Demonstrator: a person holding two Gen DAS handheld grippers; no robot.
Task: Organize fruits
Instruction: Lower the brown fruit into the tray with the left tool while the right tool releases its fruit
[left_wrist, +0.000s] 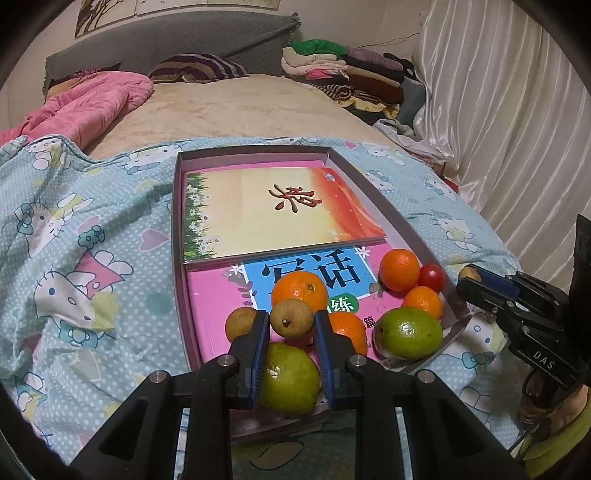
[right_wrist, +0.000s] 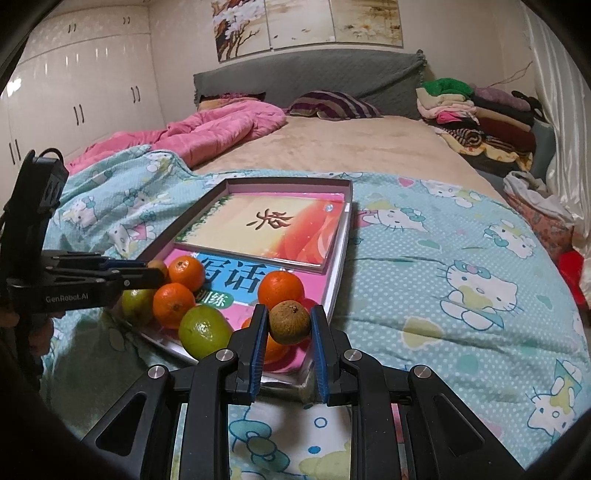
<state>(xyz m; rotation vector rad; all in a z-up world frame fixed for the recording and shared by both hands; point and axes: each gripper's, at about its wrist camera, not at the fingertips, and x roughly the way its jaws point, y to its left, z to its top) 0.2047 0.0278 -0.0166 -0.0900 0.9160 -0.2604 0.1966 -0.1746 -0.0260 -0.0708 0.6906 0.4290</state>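
Each gripper has one of the small brown fruits, longans by the look of them. The left gripper (left_wrist: 291, 325) has its fingers closed to about fruit-width on one longan (left_wrist: 291, 318), held just above the pile. The right gripper (right_wrist: 289, 325) pinches another brown longan (right_wrist: 289, 322) the same way, over the near right corner of the box; in the left view you only see the tip of that fruit poking out at its fingertips.

The rest of the fruit sits in the near end of a shallow cardboard box (left_wrist: 177, 236): several mandarins (left_wrist: 399, 269), two green citrus, maybe limes (left_wrist: 409, 333), a cherry tomato (left_wrist: 431, 277), and one more longan (left_wrist: 240, 324) touching the left finger. All of it lies on a pink workbook (left_wrist: 210, 295), with a second orange-cover book (left_wrist: 273, 210) on top further back. The box lies on a Hello Kitty quilt (left_wrist: 74, 258) on the bed.

Tip for the step, I'd say: keep the squeeze light, longan shells crack easily. Lift straight up before moving sideways so you don't nudge the mandarins, they'll roll on that slick cover. Set both longans together with the third.
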